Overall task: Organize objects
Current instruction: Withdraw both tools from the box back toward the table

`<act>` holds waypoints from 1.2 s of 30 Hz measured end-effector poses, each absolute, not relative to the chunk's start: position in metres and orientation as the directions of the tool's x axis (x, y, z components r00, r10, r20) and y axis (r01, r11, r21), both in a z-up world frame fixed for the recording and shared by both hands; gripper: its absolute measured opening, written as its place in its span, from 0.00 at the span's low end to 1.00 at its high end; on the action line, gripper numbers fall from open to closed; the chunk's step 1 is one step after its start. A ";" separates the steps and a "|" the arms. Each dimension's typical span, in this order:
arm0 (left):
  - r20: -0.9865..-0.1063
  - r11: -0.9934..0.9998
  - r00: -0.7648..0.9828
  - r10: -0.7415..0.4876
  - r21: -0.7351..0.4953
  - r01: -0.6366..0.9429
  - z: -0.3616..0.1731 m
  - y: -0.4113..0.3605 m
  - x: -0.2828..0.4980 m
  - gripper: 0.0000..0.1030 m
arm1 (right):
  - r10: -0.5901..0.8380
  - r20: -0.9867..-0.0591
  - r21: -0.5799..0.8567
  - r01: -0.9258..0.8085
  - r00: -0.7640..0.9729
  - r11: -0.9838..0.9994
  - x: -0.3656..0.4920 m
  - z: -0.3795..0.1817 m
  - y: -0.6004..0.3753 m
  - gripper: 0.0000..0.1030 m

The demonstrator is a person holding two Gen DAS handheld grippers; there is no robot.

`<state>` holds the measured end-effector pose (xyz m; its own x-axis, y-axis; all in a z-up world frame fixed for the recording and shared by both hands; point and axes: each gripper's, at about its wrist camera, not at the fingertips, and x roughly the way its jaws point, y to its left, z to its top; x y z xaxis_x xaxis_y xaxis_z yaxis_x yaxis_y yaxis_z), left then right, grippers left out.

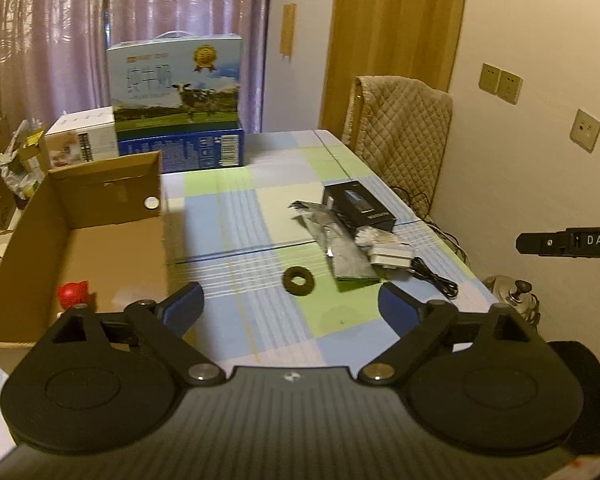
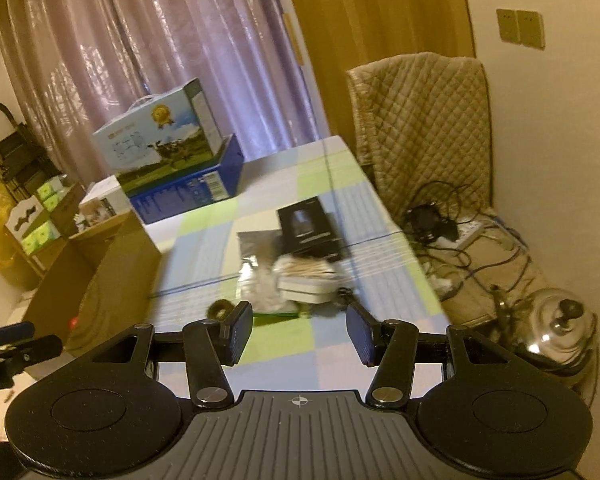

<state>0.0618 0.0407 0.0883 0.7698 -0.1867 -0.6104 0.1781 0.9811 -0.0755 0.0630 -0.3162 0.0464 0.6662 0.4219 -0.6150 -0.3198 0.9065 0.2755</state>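
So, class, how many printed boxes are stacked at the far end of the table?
2: a milk box with a cow picture sits on top of a blue box. A white box stands beside them, seemingly off the table; others may be hidden behind.

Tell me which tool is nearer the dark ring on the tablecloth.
Probably the left tool: the dark ring lies just beyond its open fingers. The right tool sits off to the ring's right.

Open brown cardboard box [image 1: 112,208] sat at counter's left edge, small red object [image 1: 73,293] inside. Dark ring [image 1: 299,280], black carton [image 1: 360,205], silver pouch [image 1: 340,248] lay right.
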 end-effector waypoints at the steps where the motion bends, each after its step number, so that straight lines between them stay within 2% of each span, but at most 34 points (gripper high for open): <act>1: -0.612 0.980 0.767 -0.192 -0.079 0.183 0.088 0.038 0.063 0.93 | 0.418 -0.619 0.271 -0.318 0.665 0.908 0.064 0.045 -0.319 0.48; 8: -0.639 0.977 0.740 -0.210 -0.113 0.180 0.080 0.023 0.074 0.99 | 0.388 -0.664 0.211 -0.338 0.640 0.917 0.071 0.038 -0.330 0.48; 16: -0.674 0.973 0.701 -0.233 -0.160 0.169 0.065 0.010 0.085 0.99 | 0.362 -0.703 0.161 -0.359 0.612 0.919 0.080 0.021 -0.329 0.48; 28: -0.701 0.982 0.688 -0.188 -0.130 0.136 0.051 0.005 0.100 0.99 | 0.362 -0.735 0.149 -0.384 0.574 0.911 0.100 0.001 -0.322 0.48; 36: -0.712 0.986 0.682 -0.169 -0.115 0.124 0.038 -0.004 0.118 0.99 | 0.396 -0.724 0.140 -0.441 0.566 0.887 0.117 -0.015 -0.320 0.48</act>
